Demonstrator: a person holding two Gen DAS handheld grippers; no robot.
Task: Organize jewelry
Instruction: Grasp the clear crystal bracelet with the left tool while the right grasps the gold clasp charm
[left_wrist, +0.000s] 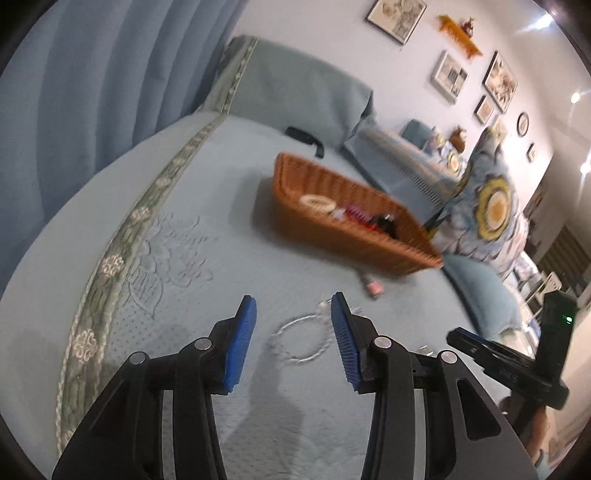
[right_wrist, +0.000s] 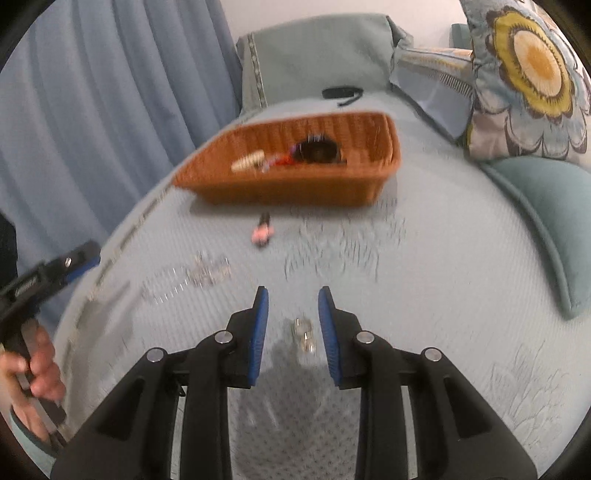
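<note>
Your left tool (left_wrist: 293, 312) hangs released over the bed (left_wrist: 207, 206), its blue pads spread to either side of a thin silver necklace (left_wrist: 300, 338) that lies in a loose ring on the bedspread, so the opening looks set to come down around the chain. Your right tool (right_wrist: 293, 304) is released too, with a small silver piece (right_wrist: 304, 334), probably an earring or clasp, lying flat between its pads and touching neither. Both pieces lie loose on soft quilted fabric, so a grip will likely need the pads pressed into the cloth to catch such thin metal.

Just beyond, a pink and black trinket (left_wrist: 372, 287) rests on the bedspread near the front wall of the brown wicker basket (left_wrist: 325, 229). The basket already holds a cream bangle (left_wrist: 317, 202) and some red and dark pieces, blurred here; it seems the place everything goes. Its front wall is low and its top open, and the bedspread between your tools and the basket is bare apart from the trinket, so you have room to lift and carry forward. Pillows crowd the right side; a curtain hangs on the left
</note>
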